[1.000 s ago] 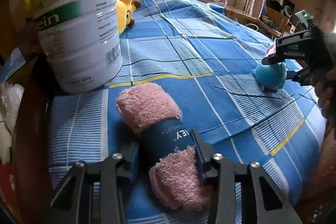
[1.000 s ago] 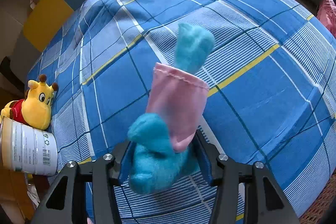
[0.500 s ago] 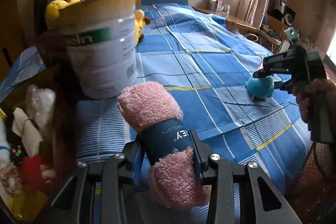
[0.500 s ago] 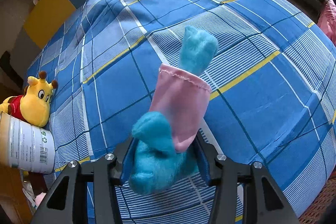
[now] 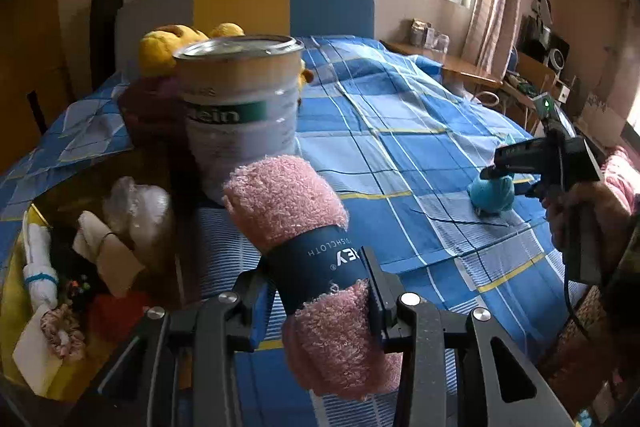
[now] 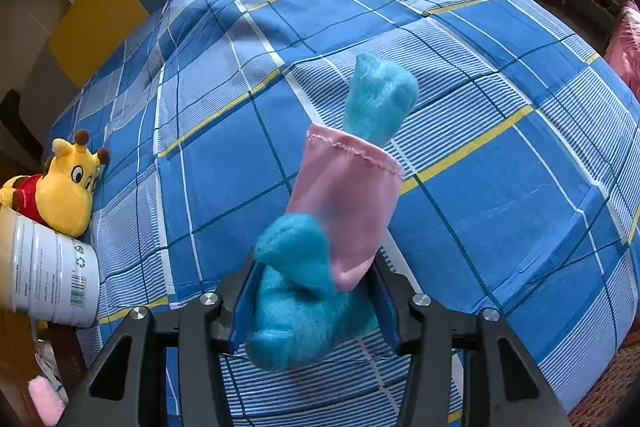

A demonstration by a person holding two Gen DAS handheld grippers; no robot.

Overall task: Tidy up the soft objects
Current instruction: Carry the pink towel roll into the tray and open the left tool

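I read this as the carry step of the sorting: both tools are loaded and what remains, as I judge it, is to bring each soft thing to where the others are gathered. My left gripper (image 5: 320, 287) has its jaws pinched onto the navy paper band of a rolled pink terry washcloth (image 5: 308, 251), the roll standing up and tilted away from me, its fuzzy ends bulging out above and below the pads, lifted clear of the blue plaid bedspread (image 5: 400, 155). To the left and below sits an open box of small soft odds and ends (image 5: 60, 287), holding white rolled cloths, a scrunchie and something red; I take that to be the drop spot, so the next move would call for swinging left over its edge and lowering before I let the jaws spread. A tall white tin with a green label (image 5: 240, 111) stands close behind the washcloth, so I would keep the roll from clipping it. My right gripper (image 6: 316, 291) is closed partway around a fluffy turquoise plush toy in a pink cloth sleeve (image 6: 320, 267), the pads squeezing its lower body while the upper end pokes out over the bed; in the left view it appears to be resting on or just above the bedspread. A yellow giraffe plush in a red shirt (image 6: 64, 187) lies beside the tin, untouched.
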